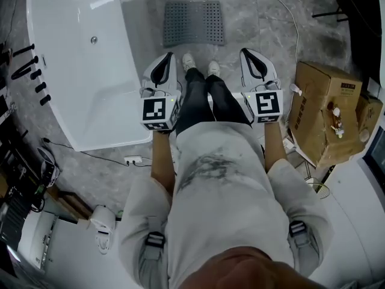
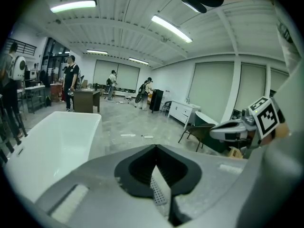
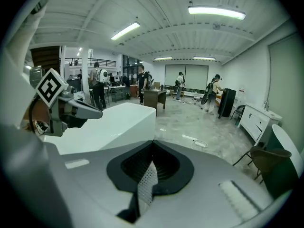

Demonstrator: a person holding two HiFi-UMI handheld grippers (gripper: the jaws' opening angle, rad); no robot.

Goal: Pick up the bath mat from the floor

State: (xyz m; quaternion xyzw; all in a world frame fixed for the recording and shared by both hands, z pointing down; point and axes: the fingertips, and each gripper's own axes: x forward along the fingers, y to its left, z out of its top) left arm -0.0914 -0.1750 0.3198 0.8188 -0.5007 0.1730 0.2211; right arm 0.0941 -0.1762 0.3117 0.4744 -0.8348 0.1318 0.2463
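Bath mat (image 1: 194,23) lies on floor (image 1: 240,17); left gripper (image 1: 169,55) and right gripper (image 1: 245,51) jaws closed, empty.

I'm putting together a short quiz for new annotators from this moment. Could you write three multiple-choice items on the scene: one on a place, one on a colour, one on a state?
1. Where does the bath mat lie?
A. inside the bathtub
B. on the floor ahead of the person
C. hung on a wall hook

2. What colour is the mat?
A. grey
B. red
C. yellow

3. How do both grippers' fingers stand?
A. wide apart
B. closed on the mat
C. closed, holding nothing

Answers:
1 B: in the head view it lies flat on the floor, right of the bathtub.
2 A: it is grey and perforated.
3 C: the fingers of the left gripper and the right gripper meet, away from the mat.
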